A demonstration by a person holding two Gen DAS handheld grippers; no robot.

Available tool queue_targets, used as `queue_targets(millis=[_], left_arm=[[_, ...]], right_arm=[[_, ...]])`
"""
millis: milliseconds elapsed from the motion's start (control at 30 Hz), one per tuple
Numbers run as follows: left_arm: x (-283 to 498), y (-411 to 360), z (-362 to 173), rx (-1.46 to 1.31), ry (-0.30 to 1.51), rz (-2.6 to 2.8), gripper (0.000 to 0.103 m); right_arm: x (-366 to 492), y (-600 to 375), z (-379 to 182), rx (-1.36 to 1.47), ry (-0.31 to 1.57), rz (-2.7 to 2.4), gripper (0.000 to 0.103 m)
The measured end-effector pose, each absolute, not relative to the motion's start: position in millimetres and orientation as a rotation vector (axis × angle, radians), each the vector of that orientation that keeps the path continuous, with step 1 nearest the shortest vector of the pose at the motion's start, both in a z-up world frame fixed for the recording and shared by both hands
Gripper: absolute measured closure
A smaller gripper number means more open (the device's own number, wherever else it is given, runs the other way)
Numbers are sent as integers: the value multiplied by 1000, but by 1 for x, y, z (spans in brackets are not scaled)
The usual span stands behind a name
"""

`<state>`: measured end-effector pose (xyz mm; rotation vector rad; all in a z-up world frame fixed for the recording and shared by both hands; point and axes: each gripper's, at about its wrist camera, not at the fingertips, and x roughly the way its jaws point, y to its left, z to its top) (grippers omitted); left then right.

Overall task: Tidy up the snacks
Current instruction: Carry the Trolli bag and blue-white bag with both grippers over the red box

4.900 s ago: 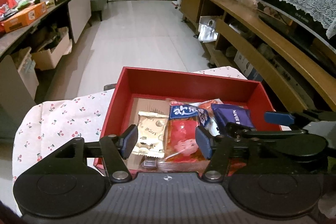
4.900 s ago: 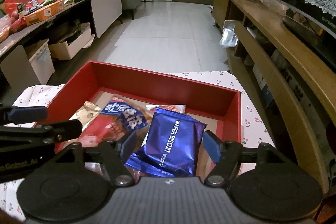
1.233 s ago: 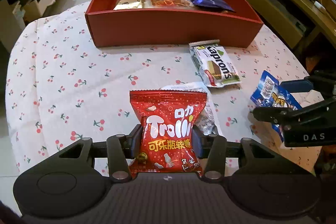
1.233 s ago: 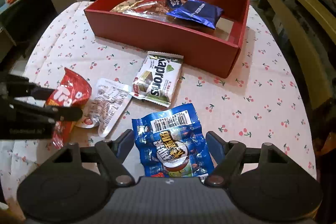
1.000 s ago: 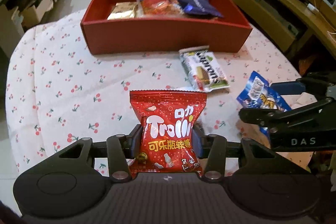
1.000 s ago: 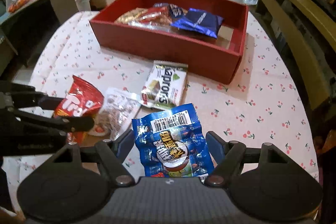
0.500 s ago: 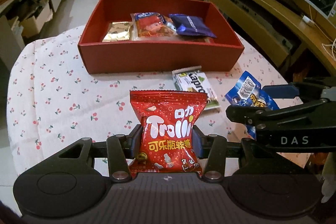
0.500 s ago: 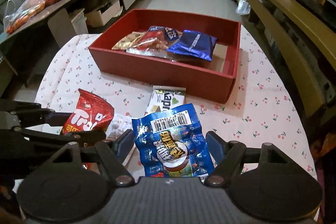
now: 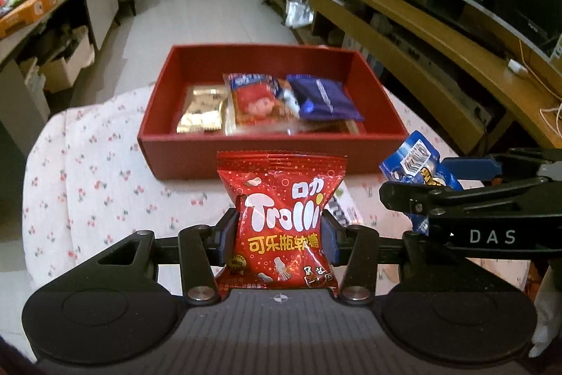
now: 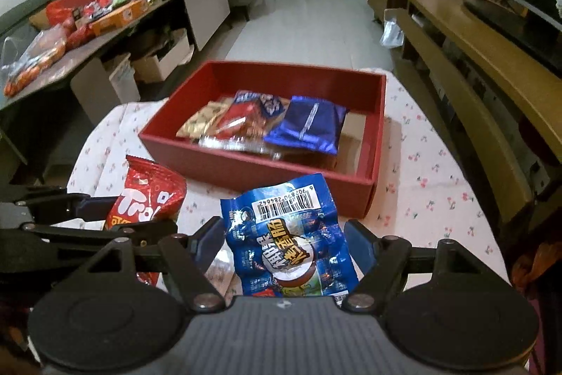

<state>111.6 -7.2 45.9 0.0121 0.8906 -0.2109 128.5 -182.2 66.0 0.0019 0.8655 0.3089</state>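
Note:
My left gripper (image 9: pixel 279 236) is shut on a red Trolli candy bag (image 9: pixel 281 217), held above the cherry-print tablecloth just short of the red box (image 9: pixel 154 115). My right gripper (image 10: pixel 284 243) is shut on a blue snack bag (image 10: pixel 286 234), held beside it on the right. The red box (image 10: pixel 376 143) holds a gold packet (image 9: pixel 202 109), a red-and-blue packet (image 9: pixel 256 102) and a dark blue wafer bag (image 9: pixel 323 99). The Trolli bag also shows in the right wrist view (image 10: pixel 147 199), and the blue bag in the left wrist view (image 9: pixel 416 169).
The table is round, with a white cherry-print cloth (image 9: pixel 87 164). A wooden shelf unit (image 9: pixel 439 34) runs along the right. A cluttered counter with boxes (image 10: pixel 87 16) stands on the left. Part of a pale wrapper (image 9: pixel 339 209) lies under the Trolli bag.
Both grippers have risen and moved forward toward the red box, each carrying its bag. The Kaprons bar and the pale wrapper have dropped out of sight below them.

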Motion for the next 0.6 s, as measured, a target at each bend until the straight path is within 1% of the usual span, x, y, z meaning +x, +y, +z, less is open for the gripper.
queue_targets(millis=[400,600], left_arm=[[151,-7,72,15,792,-184,49],[179,-5,75,21,769,-168,49]], right_arm=[[167,-183,92,51,788,269,13],[200,-181,94,84,790,261,13]])
